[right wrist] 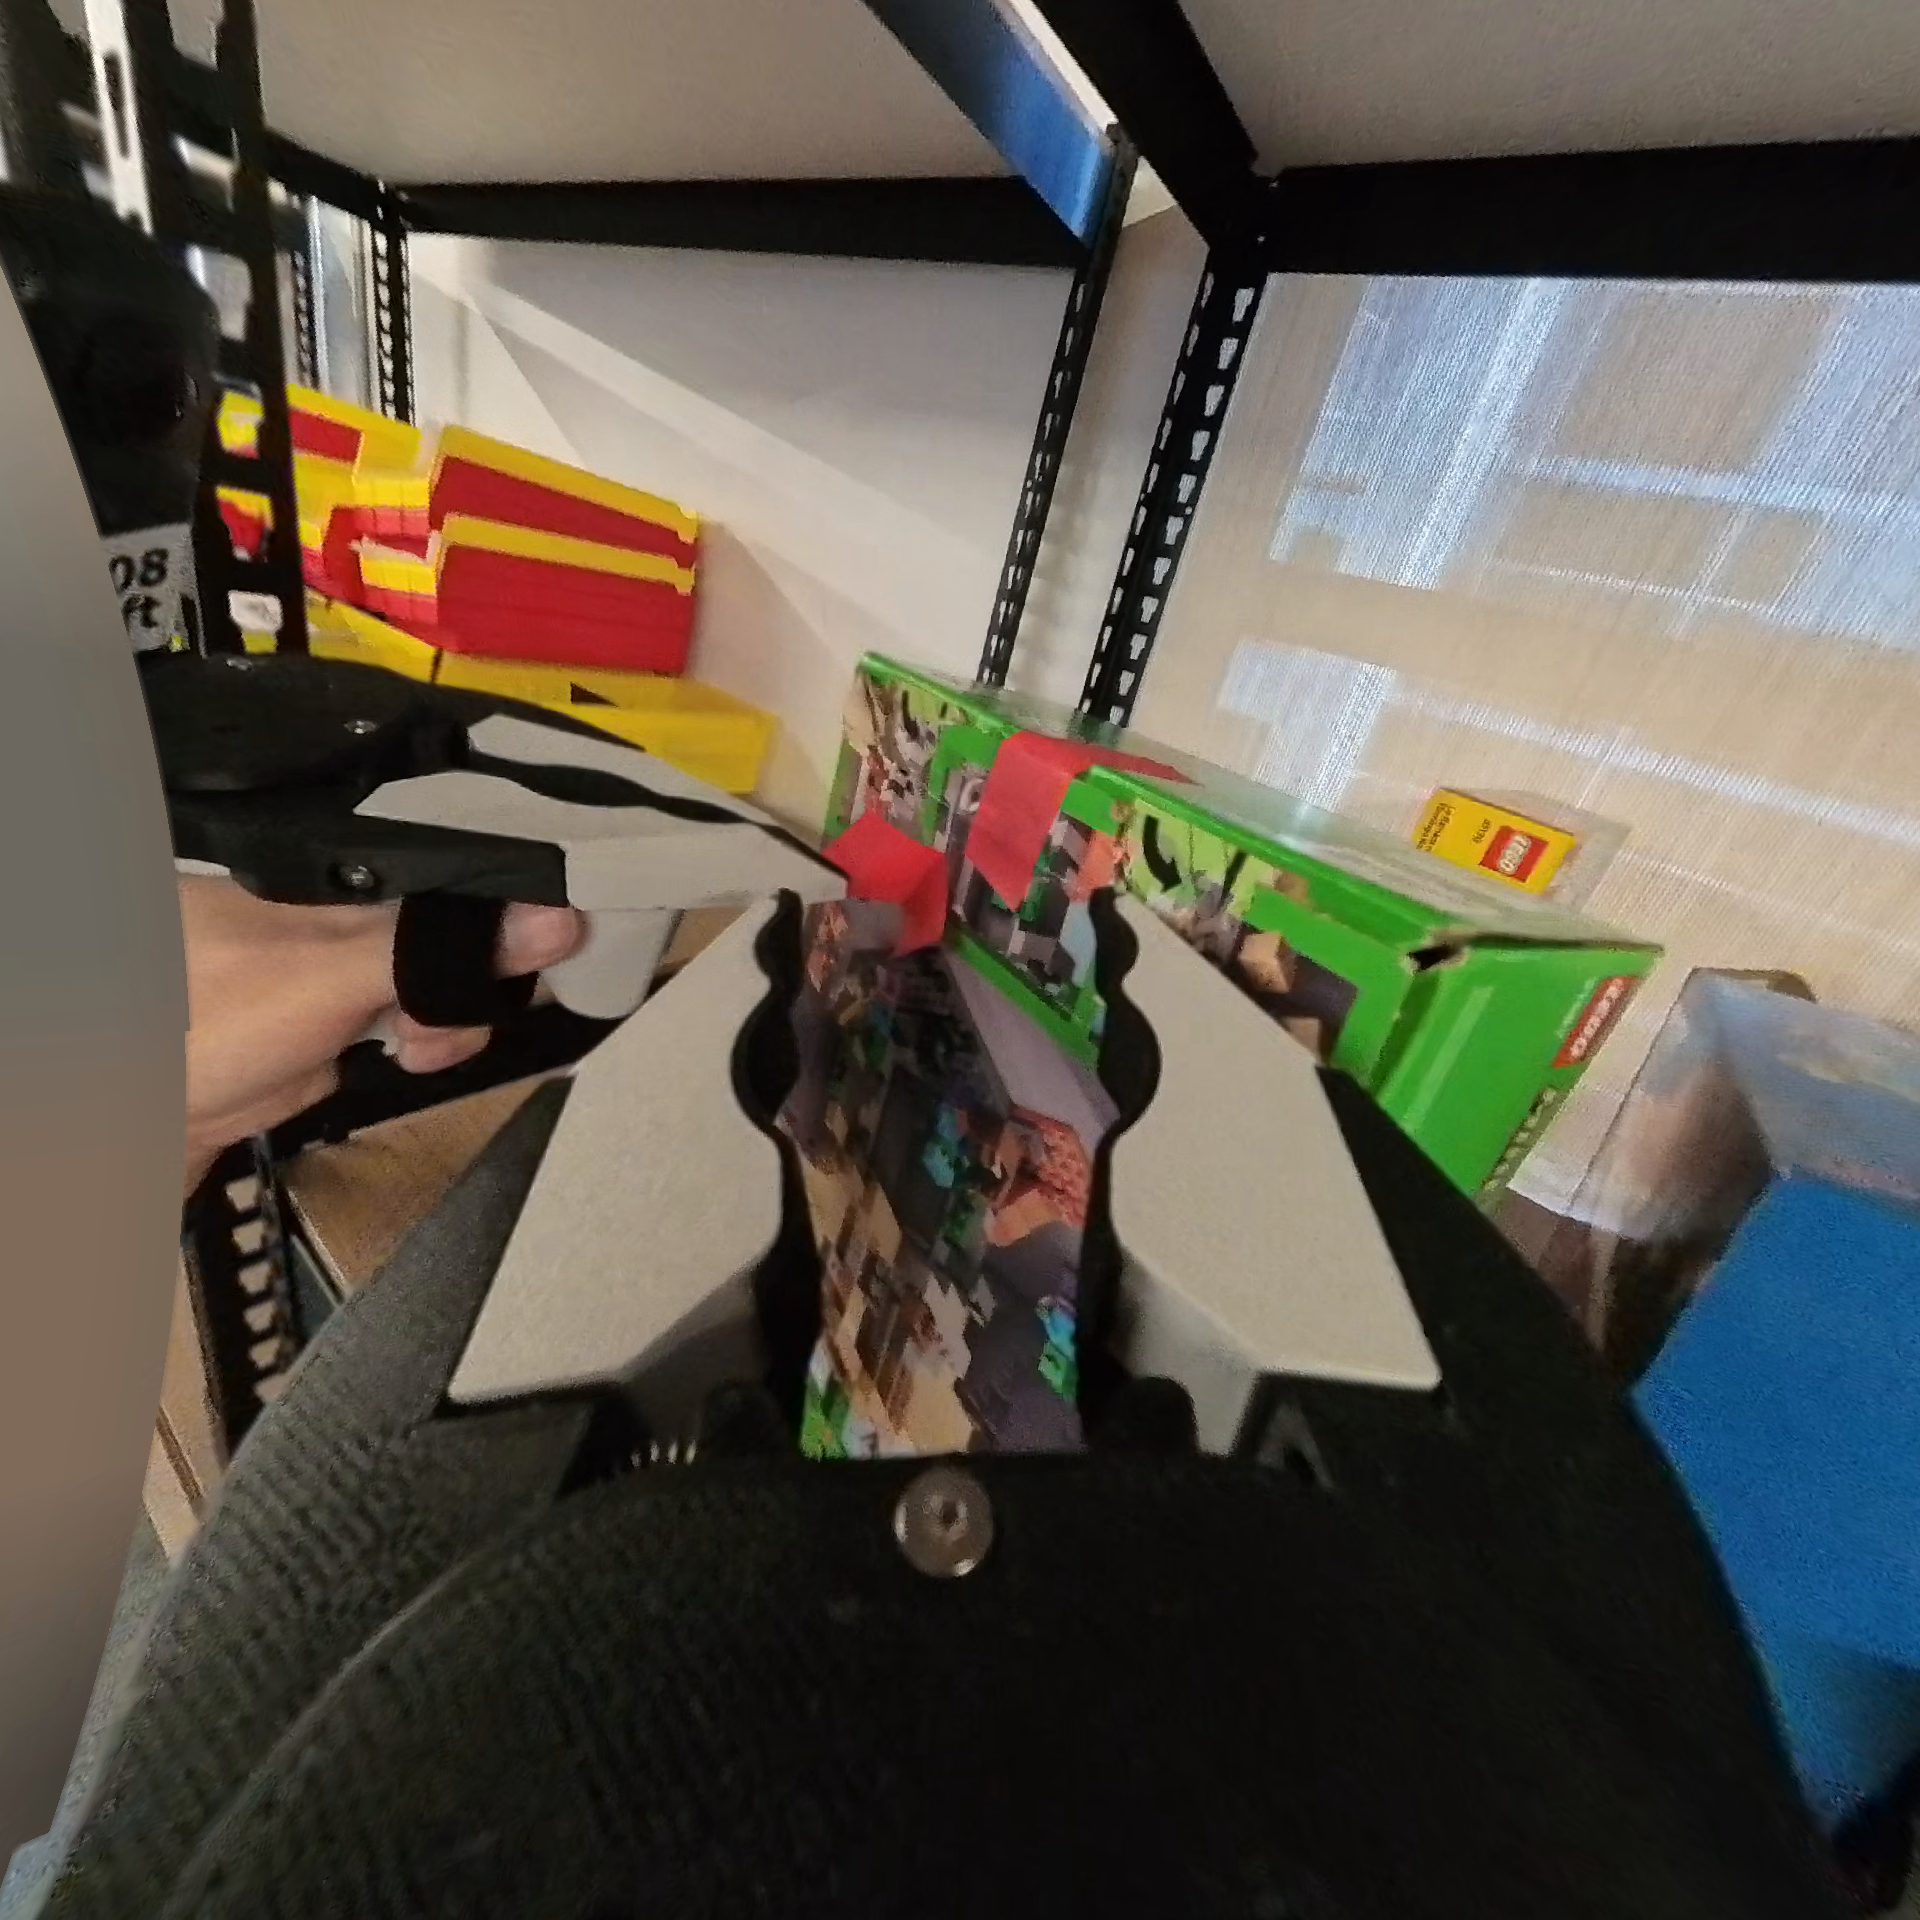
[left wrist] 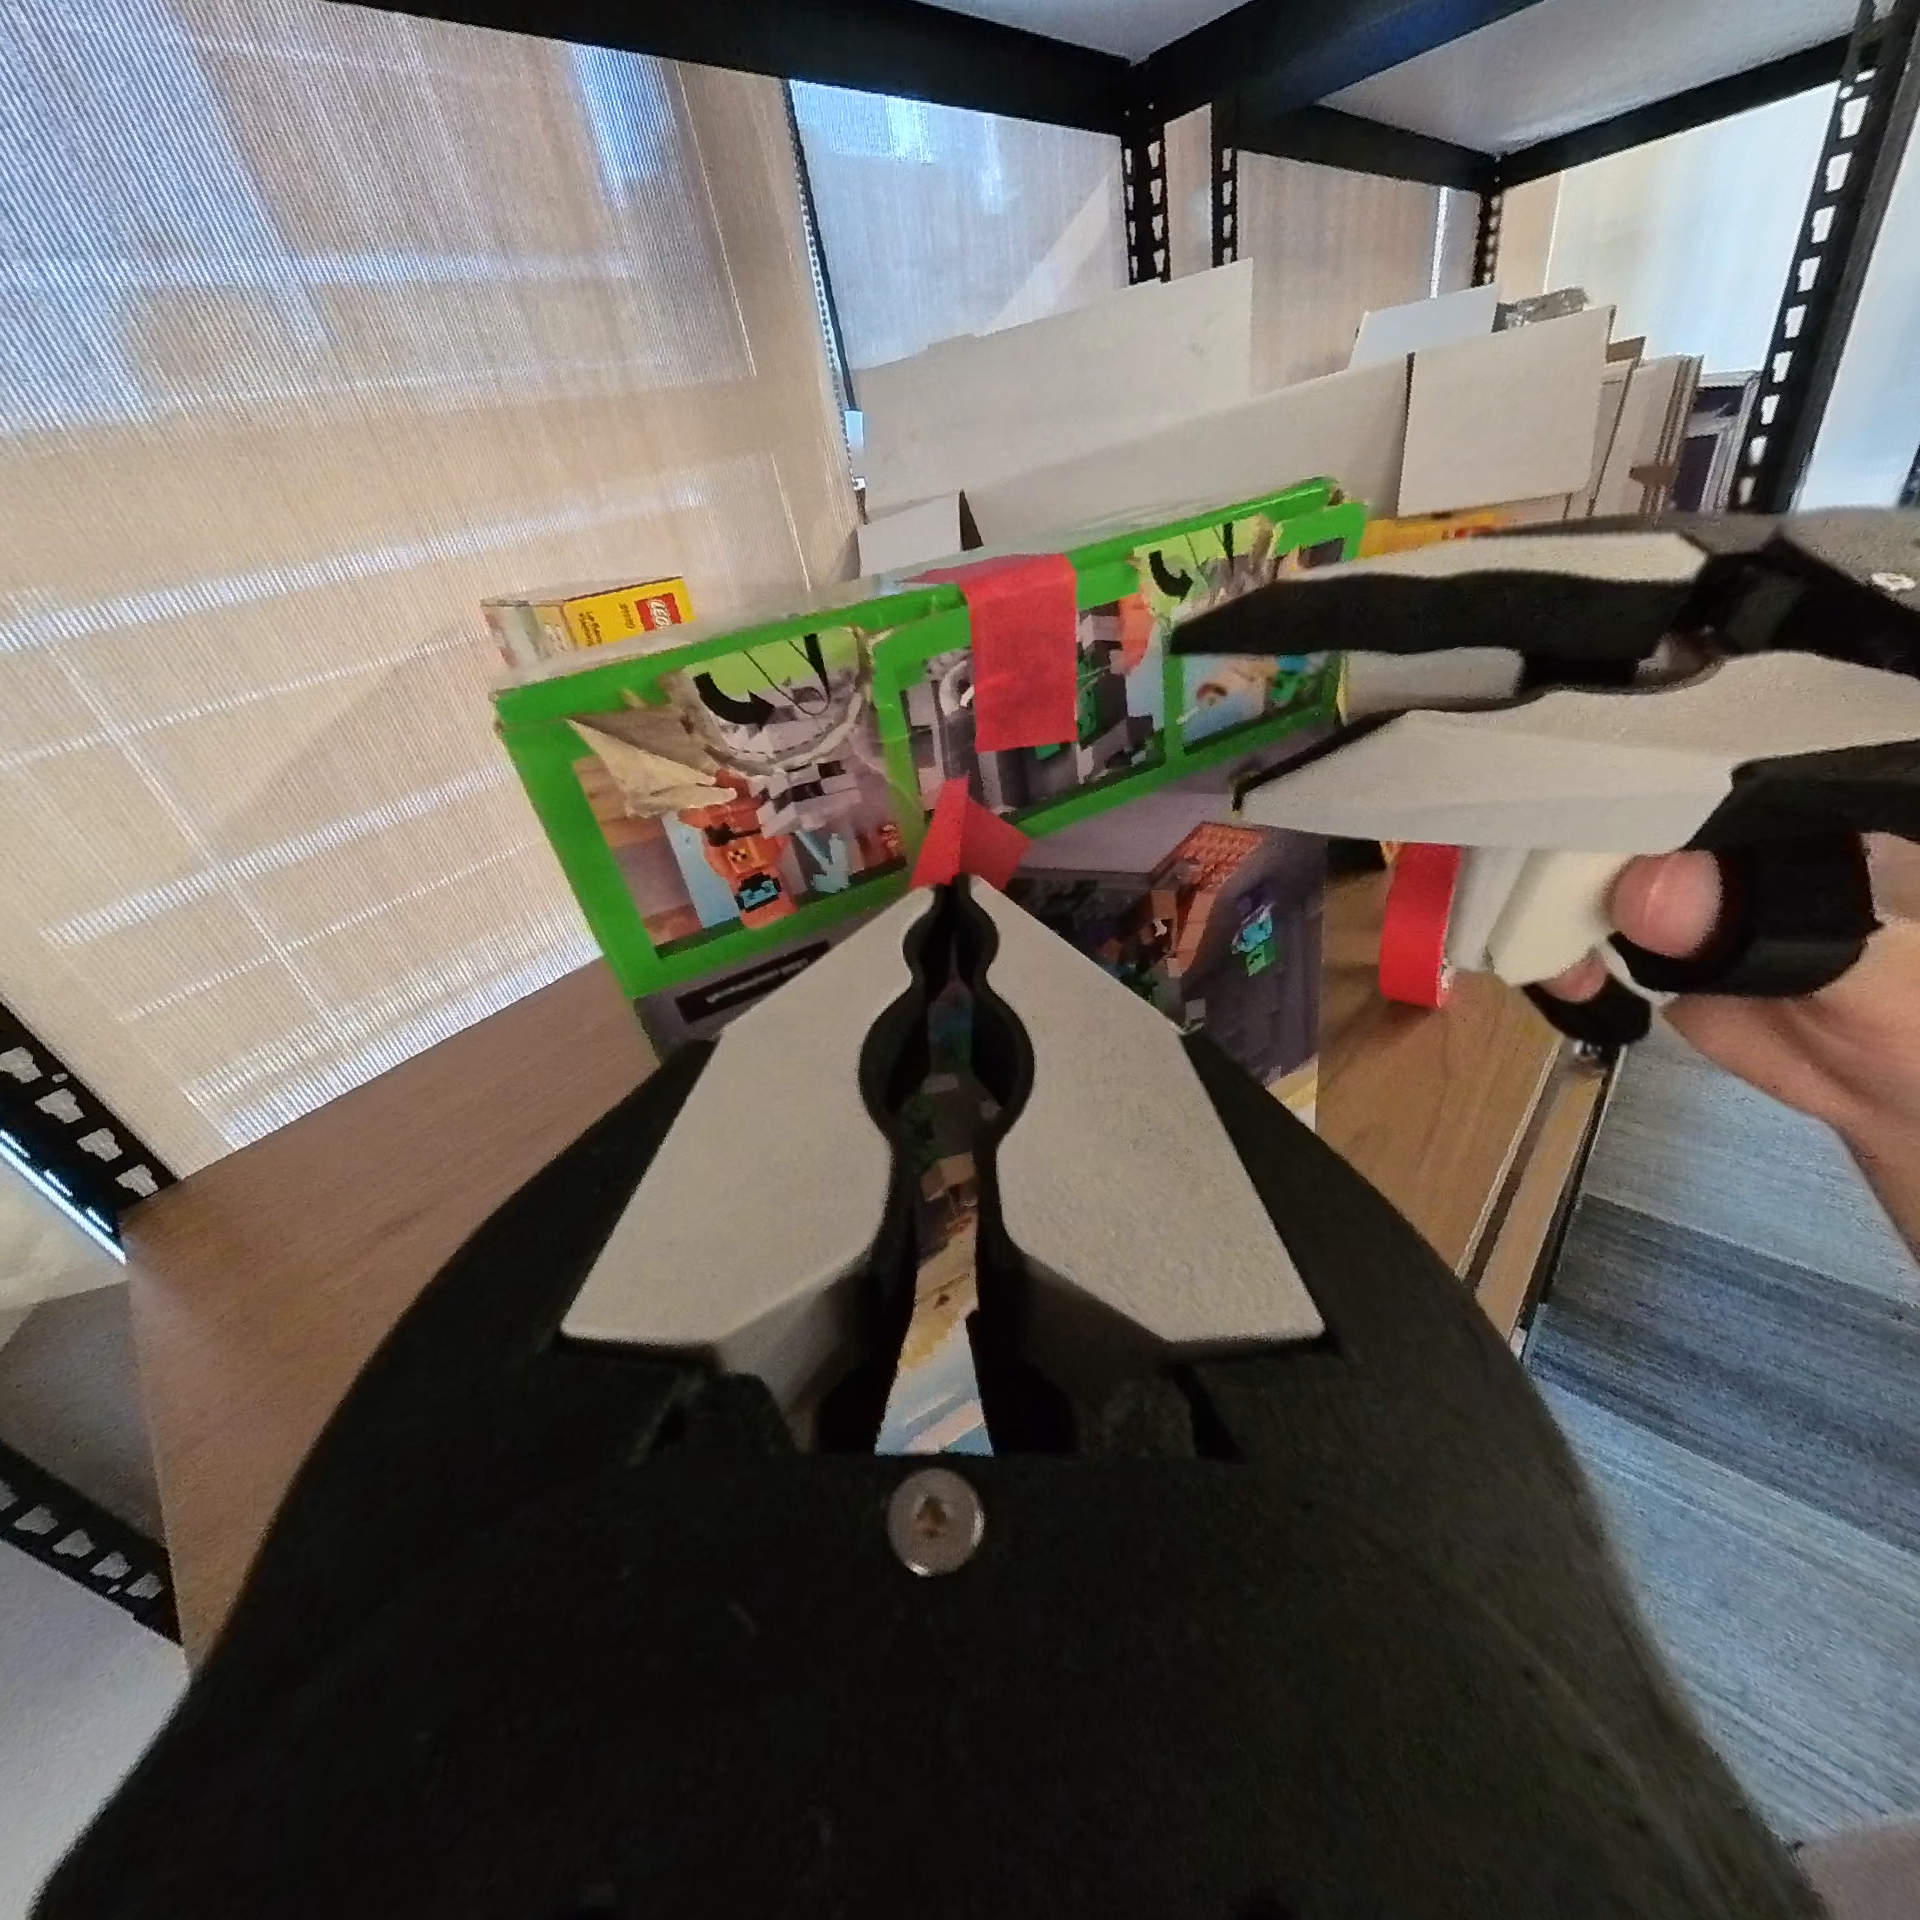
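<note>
The left gripper [left wrist: 951,902] has its grey fingers pressed together on a loose, crumpled flap of red tape [left wrist: 961,844] on the front face of a green-bordered cardboard toy box [left wrist: 727,831] printed with blocky game scenes. Just above the flap, a flat strip of red tape [left wrist: 1018,665] wraps over the box's top edge. The box lies on the wooden shelf board [left wrist: 364,1195] of a black metal rack [right wrist: 1049,416], towards the board's back edge.

The right gripper [right wrist: 940,914] is spread wide and holds nothing. Its fingers reach in at the box's right end; whether they touch the box I cannot tell.

Beside that end, near the shelf's right edge, stands a roll of red tape [left wrist: 1413,925]. A small yellow box [left wrist: 623,618] with a red square logo sits behind, white cardboard sheets [left wrist: 1143,416] lean farther back, and yellow-and-red plastic bins [right wrist: 561,582] fill the next bay. The toy box's end panel bears a red brand mark, and the left gripper's body a small printed label
</note>
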The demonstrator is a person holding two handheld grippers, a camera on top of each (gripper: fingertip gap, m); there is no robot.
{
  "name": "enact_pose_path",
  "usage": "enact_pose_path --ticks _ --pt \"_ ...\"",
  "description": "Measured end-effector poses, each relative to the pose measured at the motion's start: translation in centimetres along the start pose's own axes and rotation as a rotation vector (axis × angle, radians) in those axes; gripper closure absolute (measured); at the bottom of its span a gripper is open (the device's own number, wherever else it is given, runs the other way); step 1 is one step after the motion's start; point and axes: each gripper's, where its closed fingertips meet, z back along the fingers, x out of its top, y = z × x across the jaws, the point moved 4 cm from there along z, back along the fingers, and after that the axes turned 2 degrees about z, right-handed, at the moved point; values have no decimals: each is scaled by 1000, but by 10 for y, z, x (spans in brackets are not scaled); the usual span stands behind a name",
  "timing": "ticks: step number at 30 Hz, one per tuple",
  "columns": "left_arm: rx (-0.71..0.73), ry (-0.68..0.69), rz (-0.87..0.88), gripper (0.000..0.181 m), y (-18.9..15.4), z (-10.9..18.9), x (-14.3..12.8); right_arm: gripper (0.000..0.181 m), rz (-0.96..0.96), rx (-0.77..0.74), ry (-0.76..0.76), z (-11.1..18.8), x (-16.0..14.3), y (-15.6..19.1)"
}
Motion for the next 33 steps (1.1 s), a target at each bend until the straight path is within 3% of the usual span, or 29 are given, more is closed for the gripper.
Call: enact_pose_path --ticks 9,15,17,20,22,33 --pt "-3 -5 -40 181 -6 5 -3 129 350 25 191 -4 14 -2" --pt "-26 -16 -20 181 -6 4 -3 131 601 237 446 -29 48 -19" --pt "-17 -17 -32 181 -6 4 -2 130 605 372 579 -46 47 -28" --pt "-10 -19 -35 181 -4 6 1 125 461 553 746 -69 32 -34" --pt "-14 -14 -32 181 -3 8 2 113 421 583 834 -77 20 -38" --pt "-41 17 -68 181 -21 14 0 111 368 640 791 -78 18 -41"
